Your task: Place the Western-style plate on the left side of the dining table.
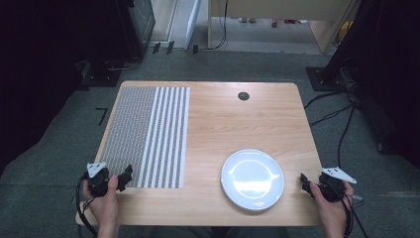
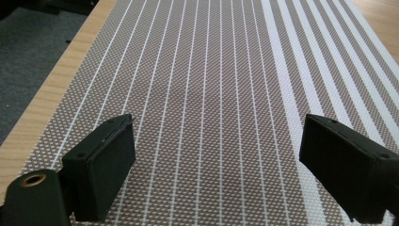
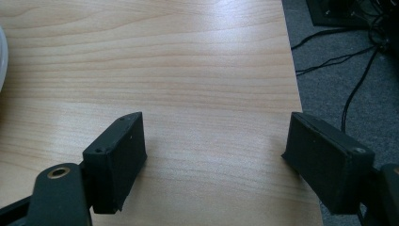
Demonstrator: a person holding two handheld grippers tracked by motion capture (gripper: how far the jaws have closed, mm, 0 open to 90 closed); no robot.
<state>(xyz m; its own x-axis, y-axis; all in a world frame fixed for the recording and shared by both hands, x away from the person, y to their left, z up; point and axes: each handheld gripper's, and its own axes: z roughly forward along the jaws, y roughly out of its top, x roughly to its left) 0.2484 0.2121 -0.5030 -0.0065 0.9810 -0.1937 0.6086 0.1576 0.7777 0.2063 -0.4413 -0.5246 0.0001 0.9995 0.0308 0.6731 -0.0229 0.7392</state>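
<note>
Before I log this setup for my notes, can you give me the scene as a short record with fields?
surface: wooden table
mat: striped placemat, flat on the table's left half
plate: white plate, empty, near the front edge, right of the mat
left gripper: jaws open, over the mat's near corner, holding nothing
right gripper: jaws open, at the table's right edge, apart from the plate

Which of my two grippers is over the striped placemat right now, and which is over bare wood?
The left gripper sits over the near edge of the striped placemat. The right gripper is over bare table, beside the white plate. Both are open and empty.
</note>
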